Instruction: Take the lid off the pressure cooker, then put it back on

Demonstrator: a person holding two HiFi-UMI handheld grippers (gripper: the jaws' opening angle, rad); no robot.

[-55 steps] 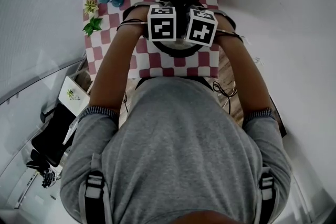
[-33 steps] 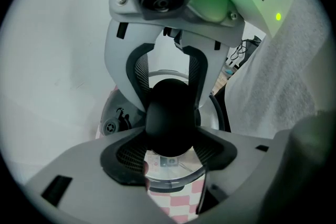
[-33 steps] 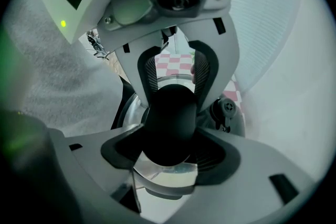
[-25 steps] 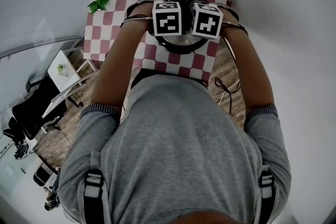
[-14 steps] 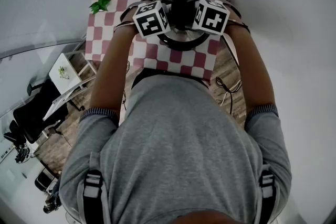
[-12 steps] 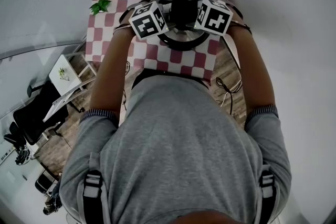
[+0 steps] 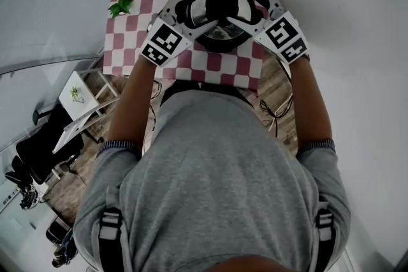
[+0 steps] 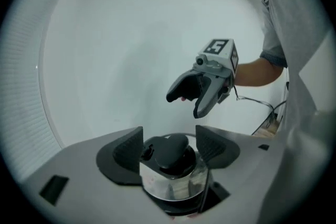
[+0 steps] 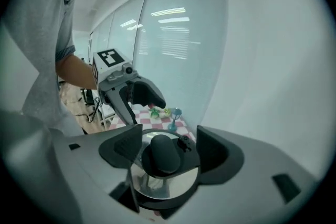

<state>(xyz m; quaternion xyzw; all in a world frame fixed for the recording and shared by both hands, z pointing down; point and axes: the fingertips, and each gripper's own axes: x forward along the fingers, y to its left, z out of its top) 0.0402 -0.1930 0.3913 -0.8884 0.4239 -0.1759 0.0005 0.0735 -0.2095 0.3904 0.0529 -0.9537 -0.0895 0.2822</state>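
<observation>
While the head view showed the domed steel lid [image 7: 220, 0] with its black knob apparently seated on the pressure cooker [image 7: 220, 42] on the pink-chequered counter [image 7: 127, 41], flanked by the left claw [image 7: 201, 13] and the right claw [image 7: 241, 8], that fitted a lid about to come off or one just replaced, leaving the next move unsettled. The left gripper view had the left claw [image 8: 169, 136] wide, its jaws having just been opening, the lid [image 8: 170, 153] between its pads but ungripped. The right gripper view showed the right claw [image 9: 168, 136] likewise around the lid [image 9: 163, 157].

Light — soft, even, cool; shadows faint. Gripper views — fisheye bend, black corners, blurred foreground; head view darkens at edges.
</observation>
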